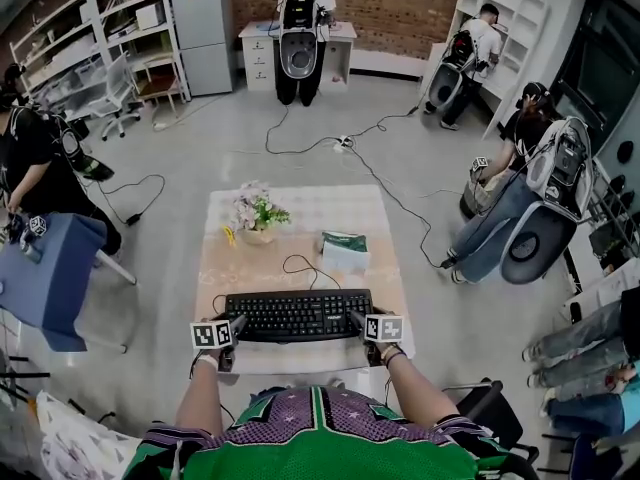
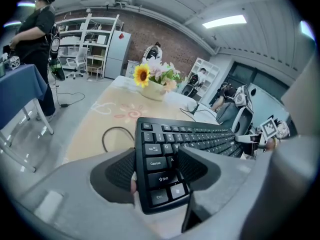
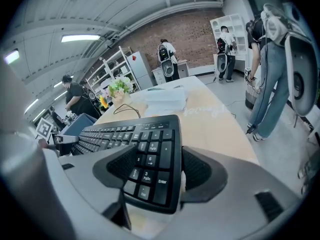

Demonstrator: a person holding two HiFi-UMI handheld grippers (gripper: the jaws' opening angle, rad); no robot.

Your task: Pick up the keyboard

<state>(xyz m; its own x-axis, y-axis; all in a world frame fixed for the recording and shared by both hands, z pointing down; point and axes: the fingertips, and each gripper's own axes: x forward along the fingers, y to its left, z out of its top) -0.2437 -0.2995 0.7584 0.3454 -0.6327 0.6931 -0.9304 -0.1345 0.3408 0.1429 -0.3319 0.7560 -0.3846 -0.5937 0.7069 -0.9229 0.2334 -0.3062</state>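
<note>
A black keyboard (image 1: 298, 315) lies crosswise over the near part of the tablecloth-covered table (image 1: 300, 203). My left gripper (image 1: 237, 326) clamps its left end, with the pads pressed against the top and the underside by the Shift and Ctrl keys (image 2: 162, 184). My right gripper (image 1: 357, 320) clamps the right end in the same way, across the number pad (image 3: 150, 176). In both gripper views the keyboard (image 2: 200, 136) (image 3: 120, 134) looks held a little above the cloth. Its black cable (image 1: 296, 266) trails onto the table behind it.
A vase of flowers (image 1: 257, 215) stands at the table's far left and a green-and-white packet (image 1: 345, 250) sits behind the keyboard to the right. A blue table (image 1: 50, 278) is to the left, a seated person (image 1: 520, 208) to the right, and cables cross the floor beyond.
</note>
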